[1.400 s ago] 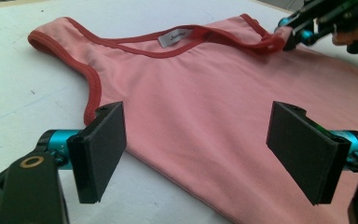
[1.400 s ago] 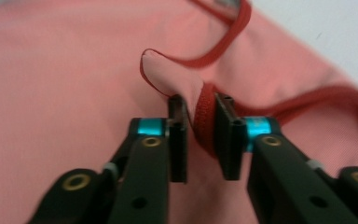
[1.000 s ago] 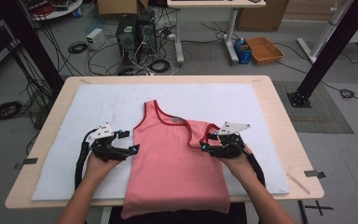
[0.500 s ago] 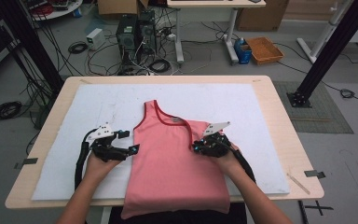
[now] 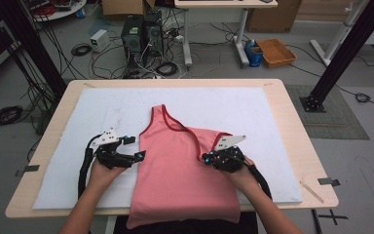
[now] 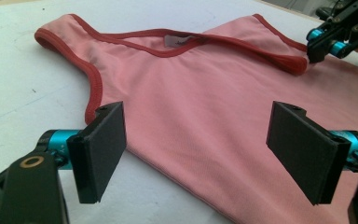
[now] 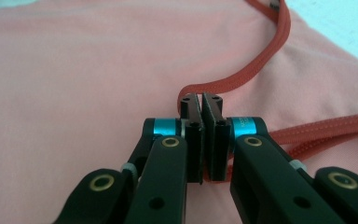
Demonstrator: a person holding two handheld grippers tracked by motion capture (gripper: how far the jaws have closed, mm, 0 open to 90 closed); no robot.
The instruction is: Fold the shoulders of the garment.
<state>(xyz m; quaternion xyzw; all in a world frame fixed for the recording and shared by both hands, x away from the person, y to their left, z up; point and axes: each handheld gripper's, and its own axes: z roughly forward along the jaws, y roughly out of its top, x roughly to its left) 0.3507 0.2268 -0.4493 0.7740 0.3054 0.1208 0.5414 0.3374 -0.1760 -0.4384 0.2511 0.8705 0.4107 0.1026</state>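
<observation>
Cables, computer towers and a cardboard box crowd the floor behind a pale wooden worktop (image 5: 292, 126), and on it lies a white mat (image 5: 102, 112) with a pink tank top (image 5: 175, 170) spread flat, neckline away from the person, hem hanging over the near edge.

Both forearms come in from the bottom of the high view. The left hand (image 5: 102, 170) grips the left hand-held gripper (image 5: 139, 156) low over the mat, pointed at the top's left side seam — jaws spread wide. The left gripper view confirms it: two black pads well apart, one over bare mat just beside the seam, the other above pink cloth, nothing between them but fabric lying below. That view also catches the red-trimmed armhole, the neckline with its small label, and, far off at top right, the right hand-held gripper's tip at the folded strap.

The right hand (image 5: 243, 175) has the right hand-held gripper (image 5: 207, 158) angled inward over the top's right shoulder, where the strap is pulled in toward the chest. Its own view gives the detail the high view cannot — jaws pressed together on the red strap trim (image 7: 228, 79), the binding looping up out of the pads, pink cloth all round.
</observation>
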